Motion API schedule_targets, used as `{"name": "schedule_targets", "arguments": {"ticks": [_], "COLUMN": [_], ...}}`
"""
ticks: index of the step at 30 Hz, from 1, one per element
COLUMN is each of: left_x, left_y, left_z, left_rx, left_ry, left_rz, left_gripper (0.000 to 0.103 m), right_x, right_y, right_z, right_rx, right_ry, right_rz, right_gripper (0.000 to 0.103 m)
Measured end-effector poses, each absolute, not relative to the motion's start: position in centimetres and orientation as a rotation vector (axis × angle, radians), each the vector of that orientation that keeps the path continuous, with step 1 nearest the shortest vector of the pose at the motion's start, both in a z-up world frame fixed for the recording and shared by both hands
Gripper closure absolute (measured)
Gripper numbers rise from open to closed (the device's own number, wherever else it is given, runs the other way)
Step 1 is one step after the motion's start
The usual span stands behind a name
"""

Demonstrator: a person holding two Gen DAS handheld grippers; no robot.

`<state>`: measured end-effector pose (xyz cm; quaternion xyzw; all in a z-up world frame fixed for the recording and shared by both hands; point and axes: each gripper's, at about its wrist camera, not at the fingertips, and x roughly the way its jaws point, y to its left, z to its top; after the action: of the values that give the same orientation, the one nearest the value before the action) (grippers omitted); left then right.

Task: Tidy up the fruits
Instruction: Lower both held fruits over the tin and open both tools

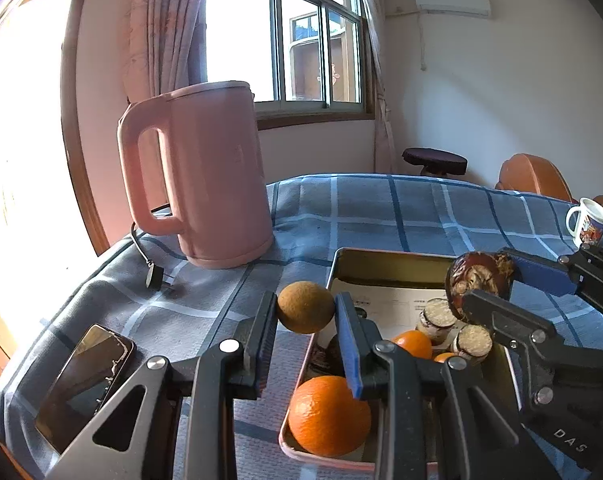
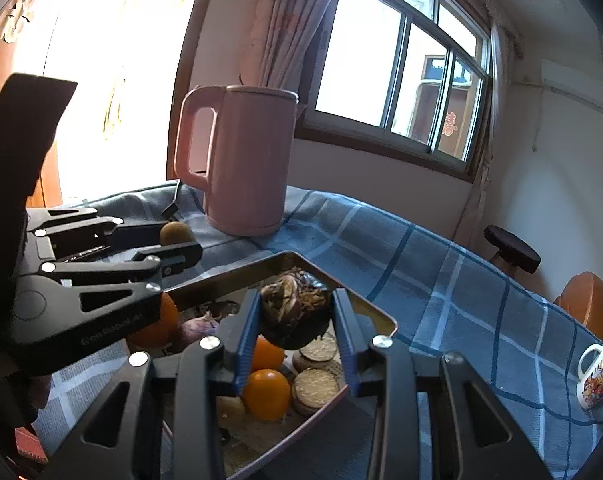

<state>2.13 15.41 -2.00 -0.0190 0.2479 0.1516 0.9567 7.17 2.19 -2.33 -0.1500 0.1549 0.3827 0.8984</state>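
1. Fruits are split between both hands: the left gripper (image 1: 305,316) is clenched on a round brown kiwi (image 1: 305,307), and the right gripper (image 2: 295,312) is clenched on a dark, wrinkled, mottled fruit (image 2: 293,308); what kind it is I cannot tell
2. Kiwi sits between the fingertips (image 1: 267,320), hanging just off the tray's (image 1: 381,256) near-left edge, over the blue checked cloth of the worktop (image 1: 421,208); the tray lies at about 4 o'clock from it in the left wrist view
3. Dark fruit is already over the tray, toward its far end; in the right wrist view the tray floor lies at 6 o'clock below it, with two small oranges (image 2: 266,394) and round biscuits (image 2: 315,388) underneath
4. A large orange (image 1: 329,416) fills the tray's near-left corner, at 6 o'clock from the kiwi
5. Judgement: the right hand is the nearer to a drop, needing only to lower; the left must first shift toward 3 o'clock to clear the rim
6. Both fruits are roughly round, so long axis matters little; the dark one is slightly wider than tall across the fingers
7. Pink kettle (image 1: 205,176) stands at 11 o'clock from the kiwi, well apart; a phone (image 1: 85,384) lies at 8 o'clock
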Motion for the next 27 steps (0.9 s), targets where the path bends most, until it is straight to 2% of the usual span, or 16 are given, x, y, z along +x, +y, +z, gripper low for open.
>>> {"name": "schedule_targets", "arguments": {"ticks": [27], "left_x": [3.4], "left_y": [14.9], "left_z": [-4.2], "left_rx": [-0.01], "left_ry": [0.585], "left_rz": [0.271], "left_gripper": [0.072], "right_x": [7.8], "right_y": [4.1], "right_z": [-5.4], "right_rx": [-0.373], "right_ry": [0.444], "right_rz": [0.811], "right_gripper": [0.064]}}
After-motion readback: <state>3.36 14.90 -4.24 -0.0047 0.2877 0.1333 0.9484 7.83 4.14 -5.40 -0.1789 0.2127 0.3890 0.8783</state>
